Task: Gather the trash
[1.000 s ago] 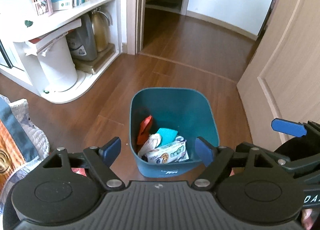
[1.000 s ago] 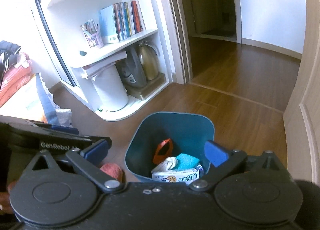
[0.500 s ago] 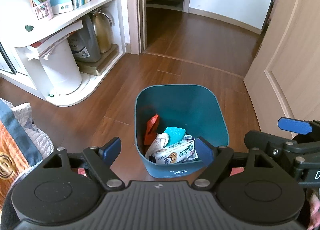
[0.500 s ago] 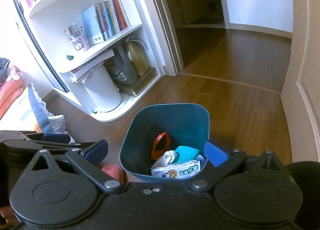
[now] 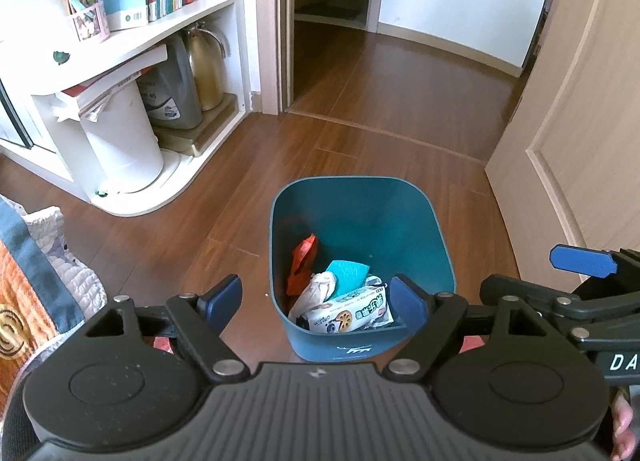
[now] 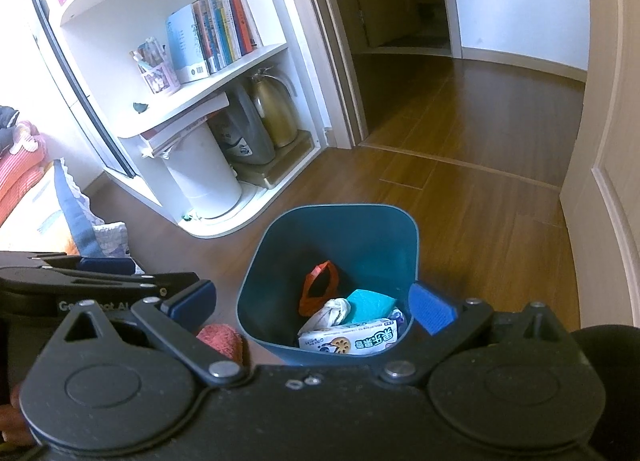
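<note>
Hovering over the bin (image 5: 362, 197), both views now show it a bit farther vs 1 s ago. Left gripper (image 5: 316, 297) and right gripper (image 6: 312, 301) are wide, empty; trash looks collected.

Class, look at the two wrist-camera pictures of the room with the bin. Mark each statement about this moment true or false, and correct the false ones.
1. The teal trash bin stands on the wooden floor. True.
2. The bin is empty. False: it holds a white printed packet, a red wrapper and other scraps.
3. The left gripper is open and holds nothing. True.
4. The right gripper grips the red wrapper. False: its fingers are apart and empty.
5. Books stand on a white shelf. True.
</note>
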`<state>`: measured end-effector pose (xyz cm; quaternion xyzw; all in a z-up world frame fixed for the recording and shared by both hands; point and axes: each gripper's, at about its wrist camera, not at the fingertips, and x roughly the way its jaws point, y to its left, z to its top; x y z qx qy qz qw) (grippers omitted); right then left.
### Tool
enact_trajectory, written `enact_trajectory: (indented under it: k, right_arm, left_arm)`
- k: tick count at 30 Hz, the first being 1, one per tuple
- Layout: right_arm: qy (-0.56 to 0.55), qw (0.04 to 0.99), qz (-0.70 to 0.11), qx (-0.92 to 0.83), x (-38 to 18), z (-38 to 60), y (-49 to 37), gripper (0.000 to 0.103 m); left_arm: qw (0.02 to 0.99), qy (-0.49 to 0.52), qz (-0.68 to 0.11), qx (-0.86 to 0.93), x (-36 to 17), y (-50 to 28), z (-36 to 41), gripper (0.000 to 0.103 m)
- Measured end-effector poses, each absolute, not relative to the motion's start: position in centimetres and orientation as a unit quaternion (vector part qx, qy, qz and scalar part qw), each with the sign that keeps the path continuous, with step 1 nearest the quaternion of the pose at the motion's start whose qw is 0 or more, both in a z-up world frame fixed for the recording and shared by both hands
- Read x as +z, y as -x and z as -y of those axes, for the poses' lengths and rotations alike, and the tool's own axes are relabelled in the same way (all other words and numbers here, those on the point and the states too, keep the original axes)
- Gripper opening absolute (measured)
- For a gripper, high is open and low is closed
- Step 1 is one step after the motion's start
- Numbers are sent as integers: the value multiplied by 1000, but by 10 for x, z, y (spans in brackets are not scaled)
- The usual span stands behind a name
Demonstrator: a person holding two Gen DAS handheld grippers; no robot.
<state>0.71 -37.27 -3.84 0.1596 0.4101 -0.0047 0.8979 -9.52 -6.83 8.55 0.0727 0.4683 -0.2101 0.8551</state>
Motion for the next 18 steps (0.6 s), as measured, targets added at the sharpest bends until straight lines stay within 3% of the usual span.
enact_trajectory:
  k: [18]
  right_arm:
    - [-167, 896, -410, -21, -40, 374, -6, 103]
  left_arm:
    - [861, -66, -452, -221, 92, 100, 68, 81]
